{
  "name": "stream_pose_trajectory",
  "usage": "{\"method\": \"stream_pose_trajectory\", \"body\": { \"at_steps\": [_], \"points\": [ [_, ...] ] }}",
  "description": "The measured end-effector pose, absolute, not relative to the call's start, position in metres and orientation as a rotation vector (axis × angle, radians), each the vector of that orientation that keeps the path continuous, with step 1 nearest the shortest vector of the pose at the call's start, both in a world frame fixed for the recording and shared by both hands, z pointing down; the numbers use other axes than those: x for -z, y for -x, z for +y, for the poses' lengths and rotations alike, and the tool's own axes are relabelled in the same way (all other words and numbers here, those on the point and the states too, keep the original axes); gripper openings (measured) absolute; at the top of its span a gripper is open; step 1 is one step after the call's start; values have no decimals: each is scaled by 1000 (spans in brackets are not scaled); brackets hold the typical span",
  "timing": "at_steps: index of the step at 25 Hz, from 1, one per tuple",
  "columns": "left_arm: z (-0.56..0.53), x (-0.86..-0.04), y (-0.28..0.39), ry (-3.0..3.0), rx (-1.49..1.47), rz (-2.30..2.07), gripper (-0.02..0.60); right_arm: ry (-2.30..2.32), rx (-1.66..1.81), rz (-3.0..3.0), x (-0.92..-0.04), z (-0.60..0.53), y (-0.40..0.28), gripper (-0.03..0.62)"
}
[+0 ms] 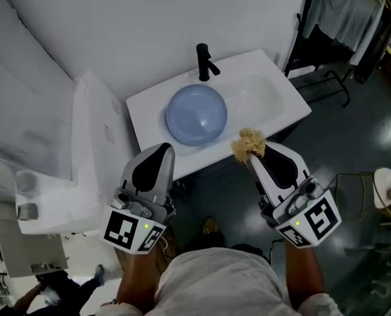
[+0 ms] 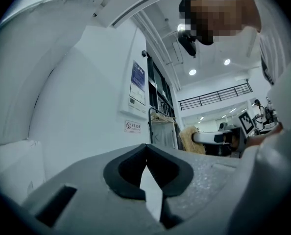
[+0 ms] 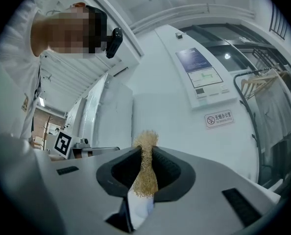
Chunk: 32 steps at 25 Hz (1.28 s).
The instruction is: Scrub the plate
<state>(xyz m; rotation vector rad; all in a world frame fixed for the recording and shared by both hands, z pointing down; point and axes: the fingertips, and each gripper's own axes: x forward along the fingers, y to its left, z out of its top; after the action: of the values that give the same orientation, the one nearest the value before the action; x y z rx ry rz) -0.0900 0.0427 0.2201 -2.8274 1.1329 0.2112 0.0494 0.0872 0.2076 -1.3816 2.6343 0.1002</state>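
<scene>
A round pale-blue plate point(image 1: 197, 114) lies upside down in the white sink point(image 1: 274, 91), below the black faucet point(image 1: 205, 62). My left gripper point(image 1: 164, 149) is held just short of the sink's front edge, shut with nothing between its jaws point(image 2: 146, 148). My right gripper point(image 1: 251, 155) is beside it, shut on a tan fibrous scrubber point(image 1: 248, 143) that sticks out past the fingertips. In the right gripper view point(image 3: 145, 153) the scrubber point(image 3: 145, 173) is pinched between the black pads. Both grippers are apart from the plate and tilted upward toward the wall.
A white appliance point(image 1: 90, 150) stands against the sink's left side. A clothes rack with hanging garments point(image 1: 353, 18) is at the back right, and a wire stand point(image 1: 373, 196) at the right. A white wall with signs point(image 3: 219, 117) rises behind the sink.
</scene>
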Motion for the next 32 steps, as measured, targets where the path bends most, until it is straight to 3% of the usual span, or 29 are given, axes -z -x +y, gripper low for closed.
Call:
{"method": "stream_pose_trajectory", "body": {
  "at_steps": [32],
  "points": [
    [-112,-272,88,2725,-18,1535,17,1106,-30,2840,-242,-87,-52,61]
  ]
}}
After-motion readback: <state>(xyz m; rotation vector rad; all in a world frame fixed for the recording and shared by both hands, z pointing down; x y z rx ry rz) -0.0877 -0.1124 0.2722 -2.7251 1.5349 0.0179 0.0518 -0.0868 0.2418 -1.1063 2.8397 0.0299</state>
